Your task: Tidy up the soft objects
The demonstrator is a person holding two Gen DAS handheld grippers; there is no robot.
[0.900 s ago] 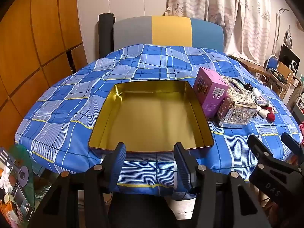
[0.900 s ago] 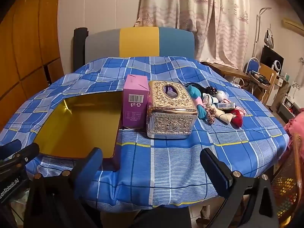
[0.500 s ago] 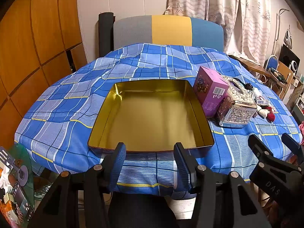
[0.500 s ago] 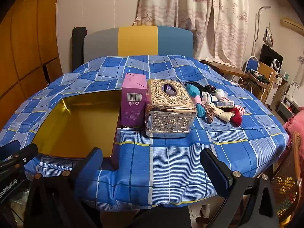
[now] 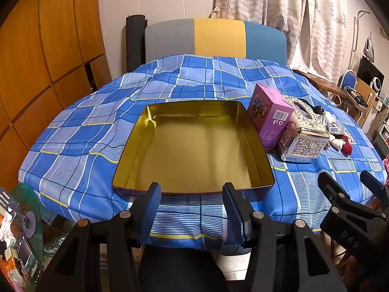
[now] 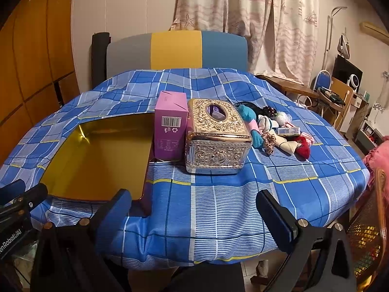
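Note:
A pile of small soft toys [image 6: 272, 130] lies on the blue checked tablecloth, right of an ornate silver tissue box [image 6: 216, 138]; it includes a teal plush [image 6: 248, 115] and a red plush [image 6: 304, 147]. In the left wrist view only a few toys [image 5: 340, 142] show past the box. An empty gold tin tray [image 5: 192, 146] sits at the table's middle left. My left gripper [image 5: 192, 202] is open and empty at the tray's near edge. My right gripper [image 6: 194, 209] is open and empty at the table's front edge, well short of the toys.
A pink carton [image 6: 170, 129] stands between the tray [image 6: 102, 160] and the tissue box. A grey, yellow and blue chair back [image 5: 214, 39] stands behind the table. Wooden cabinets are on the left; clutter and a small chair [image 6: 323, 82] are on the right.
Both grippers have stayed open and nearly still. The right wrist view has shifted slightly, with the table a little lower in frame.

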